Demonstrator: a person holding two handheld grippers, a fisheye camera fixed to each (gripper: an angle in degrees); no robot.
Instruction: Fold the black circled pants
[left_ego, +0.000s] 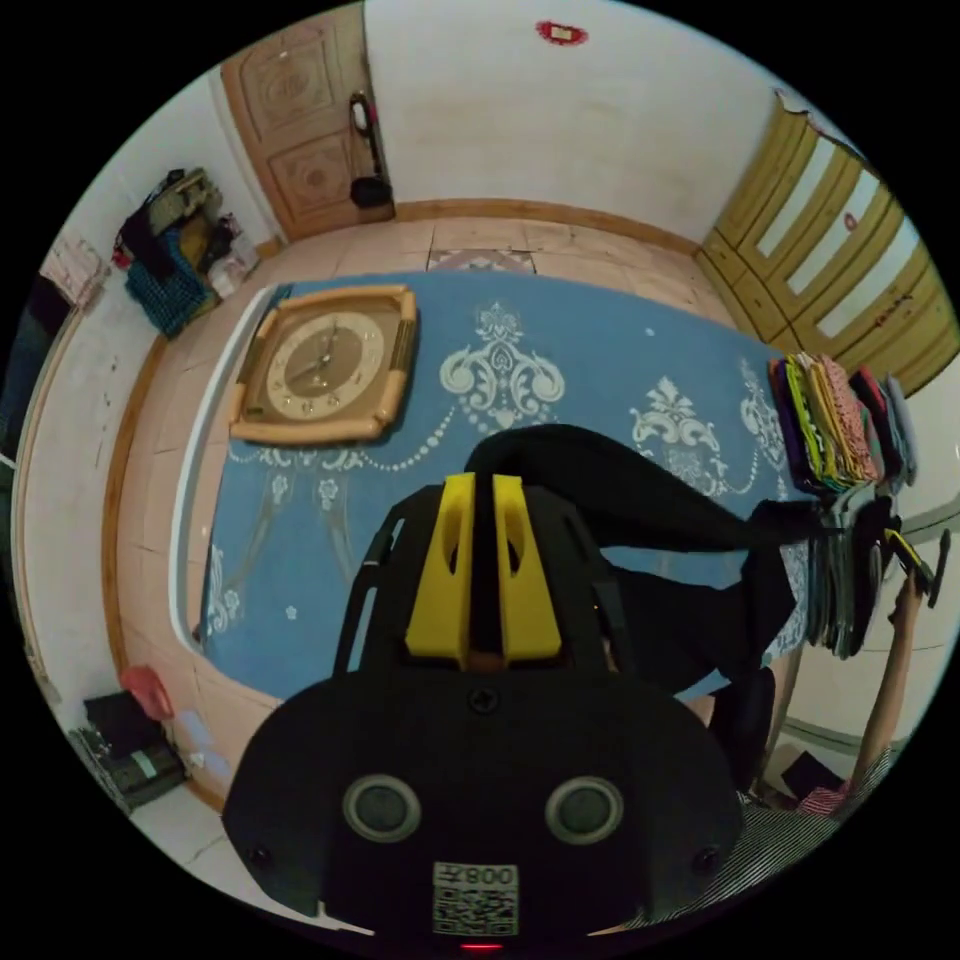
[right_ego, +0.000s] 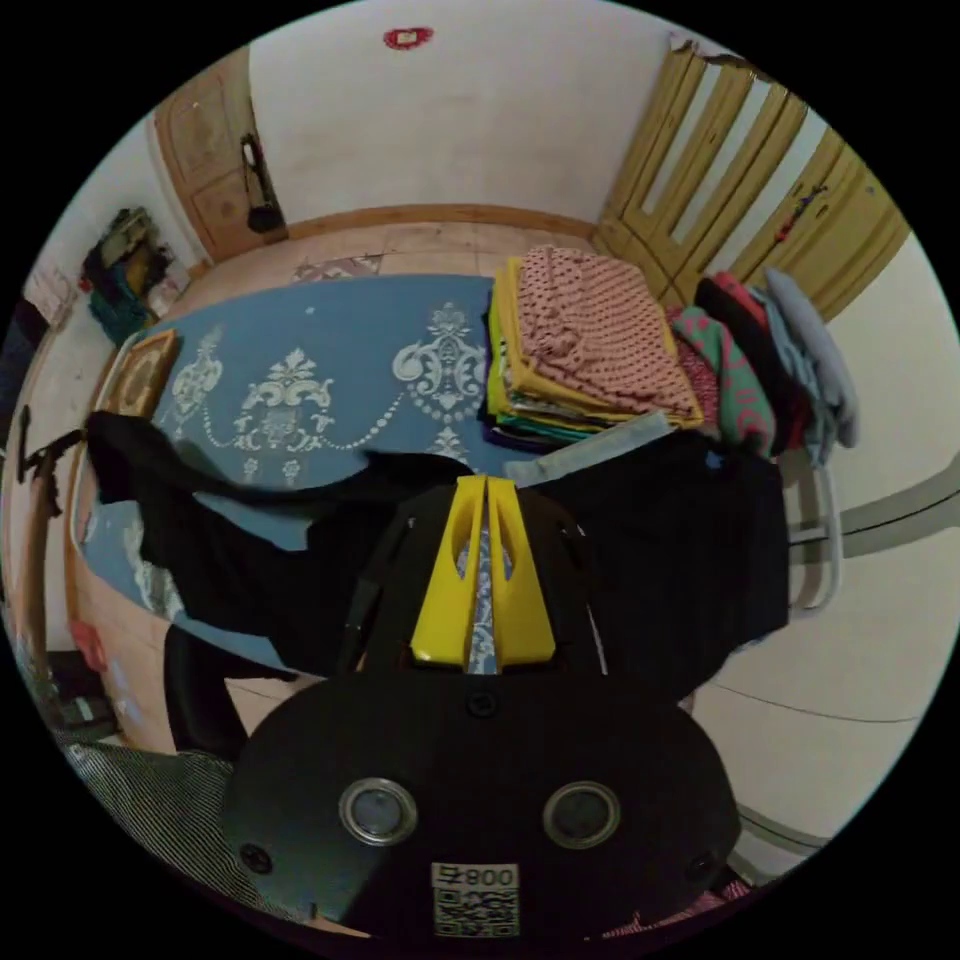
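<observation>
Left gripper (left_ego: 483, 490): fingers closed on the pants (left_ego: 640, 500), which stretch rightward above the blue bed (left_ego: 560, 330). Right gripper (right_ego: 484, 490): fingers narrow, pinching pants (right_ego: 250, 560) at the tips. Stack (right_ego: 590, 340) beyond. No legible writing.

Home bedroom: bed (left_ego: 600, 340), wardrobe (left_ego: 850, 260)

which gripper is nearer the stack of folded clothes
Right. The right gripper sits just in front of the stack of folded clothes; the left gripper is farther along the bed, toward the wall clock.

Black pants (left_ego: 640, 500), blue white-ornamented bedspread (left_ego: 580, 340)
</observation>
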